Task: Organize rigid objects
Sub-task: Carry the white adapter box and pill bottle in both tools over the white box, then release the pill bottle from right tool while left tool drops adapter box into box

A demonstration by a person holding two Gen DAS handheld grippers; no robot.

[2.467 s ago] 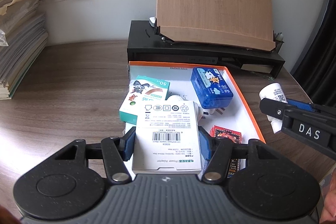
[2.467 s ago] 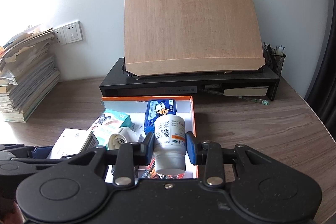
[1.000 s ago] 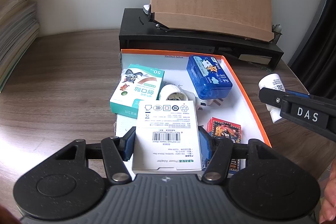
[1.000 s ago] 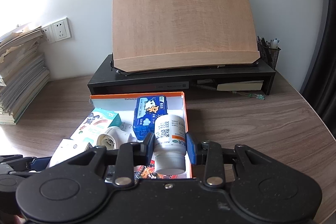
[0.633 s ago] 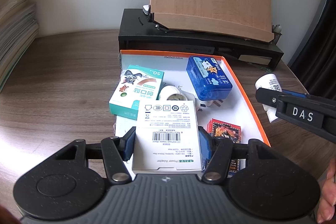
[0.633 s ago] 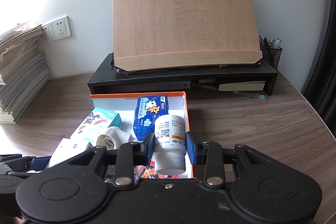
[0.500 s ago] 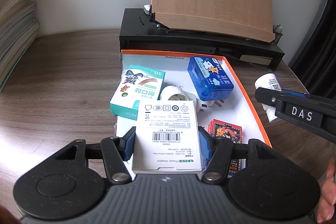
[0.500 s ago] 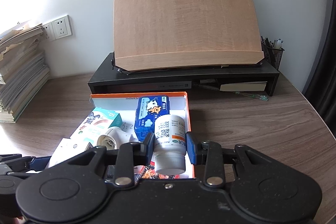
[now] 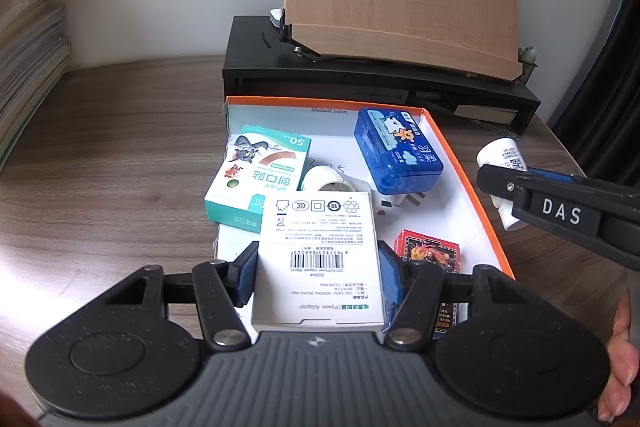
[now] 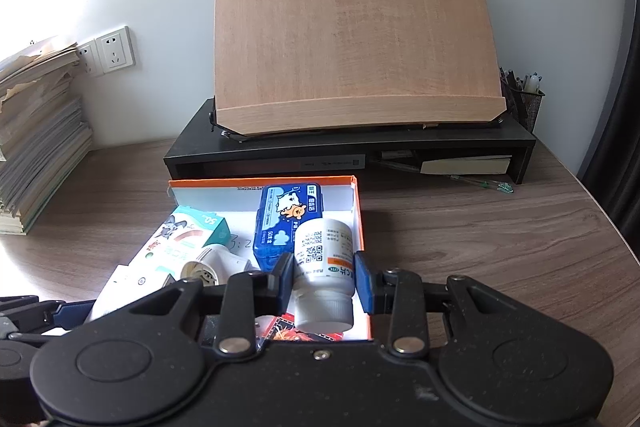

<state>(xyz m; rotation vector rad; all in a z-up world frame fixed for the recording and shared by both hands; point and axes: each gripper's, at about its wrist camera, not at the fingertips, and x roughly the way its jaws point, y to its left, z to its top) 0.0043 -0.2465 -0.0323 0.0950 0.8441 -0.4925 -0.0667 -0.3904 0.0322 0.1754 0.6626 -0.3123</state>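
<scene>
White adapter box [image 9: 318,259] pinched by left fingers [image 9: 245,273] | right fingers [image 10: 363,281] pinching white bottle [image 10: 325,267]

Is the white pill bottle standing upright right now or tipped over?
Tipped. The white pill bottle is held in the right gripper with its cap end pointing back toward the camera, above the orange-rimmed box.

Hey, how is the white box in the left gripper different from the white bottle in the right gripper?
The white power adapter box is flat and rectangular; the white bottle is round with a ribbed cap.
The box shows a barcode and small print; the bottle's label has a QR code and an orange band.
The box is wider, so the left gripper grips at a broader spread than the right gripper.
Both are white, clamped between blue pads, above the orange-rimmed tray.
</scene>
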